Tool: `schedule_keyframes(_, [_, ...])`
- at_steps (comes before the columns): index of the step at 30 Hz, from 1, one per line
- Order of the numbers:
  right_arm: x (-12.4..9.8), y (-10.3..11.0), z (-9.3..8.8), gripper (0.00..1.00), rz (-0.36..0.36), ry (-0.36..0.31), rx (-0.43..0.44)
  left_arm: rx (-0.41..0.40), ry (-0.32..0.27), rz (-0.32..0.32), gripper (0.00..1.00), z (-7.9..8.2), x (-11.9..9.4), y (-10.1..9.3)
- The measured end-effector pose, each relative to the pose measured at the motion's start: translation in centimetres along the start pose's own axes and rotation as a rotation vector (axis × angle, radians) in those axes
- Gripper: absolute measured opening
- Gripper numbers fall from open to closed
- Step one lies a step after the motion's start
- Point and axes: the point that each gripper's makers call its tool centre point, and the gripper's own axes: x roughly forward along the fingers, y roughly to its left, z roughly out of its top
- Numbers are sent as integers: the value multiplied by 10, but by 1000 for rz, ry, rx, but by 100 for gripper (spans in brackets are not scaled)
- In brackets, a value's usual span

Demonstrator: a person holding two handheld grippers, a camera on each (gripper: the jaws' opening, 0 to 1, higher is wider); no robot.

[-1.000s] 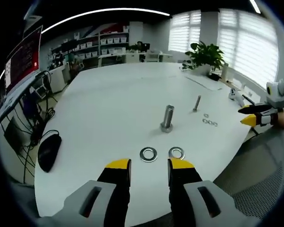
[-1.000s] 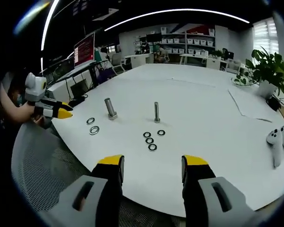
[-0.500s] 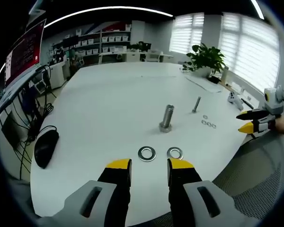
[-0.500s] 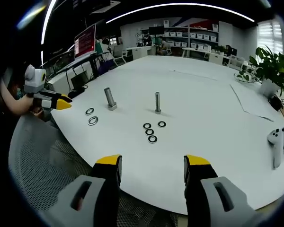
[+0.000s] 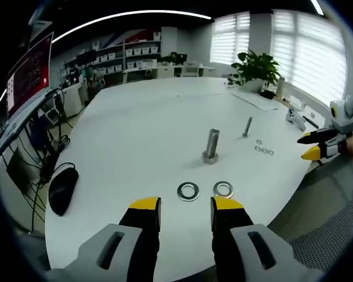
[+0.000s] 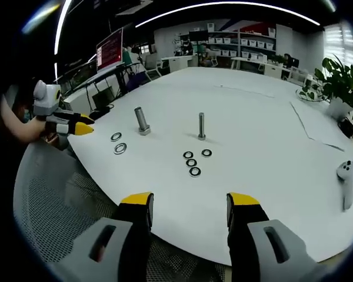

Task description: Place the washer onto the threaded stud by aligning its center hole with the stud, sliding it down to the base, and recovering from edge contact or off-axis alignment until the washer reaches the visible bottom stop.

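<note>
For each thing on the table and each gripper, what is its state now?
Thick stud: upright, no washer on it.
Thin stud: upright, bare.
Two large washers: flat on the table.
Three small washers: flat, untouched.
Left gripper: open, holds nothing.
Right gripper: open, holds nothing.

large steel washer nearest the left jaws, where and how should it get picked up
Probably by its outer rim, coming straight down from above. The large flat steel washer lies flat on the white table, so no face is free to pinch. The left gripper is open just short of it; one jaw could tip an edge up first.
</note>
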Motion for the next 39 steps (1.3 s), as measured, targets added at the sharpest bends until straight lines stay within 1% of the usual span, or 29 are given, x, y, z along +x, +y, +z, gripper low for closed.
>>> schedule_keyframes(4, [0, 1, 1, 52, 6, -6, -2, -24, 14, 7, 32, -3, 0, 2])
schedule_keyframes(6, [0, 4, 3, 52, 21, -19, -8, -22, 23, 12, 32, -4, 0, 4])
schedule_keyframes(9, [0, 7, 1, 52, 34, -9, -16, -9, 22, 22, 31, -4, 0, 5])
schedule_keyframes(12, [0, 9, 1, 50, 41, -14, -24, -9, 23, 29, 30, -5, -1, 6])
schedule_keyframes(18, [1, 13, -6, 50, 58, 15, -28, -7, 29, 47, 29, -8, -3, 10])
schedule_keyframes(20, [2, 14, -7, 49, 62, 21, -34, -2, 40, 48, 29, -11, -2, 10])
schedule_keyframes(33, [1, 17, -13, 48, 70, 37, -45, 13, 82, 48, 28, -21, -2, 5])
schedule_keyframes(39, [2, 17, -15, 48, 76, 49, -51, 3, 80, 49, 28, -21, -3, 6])
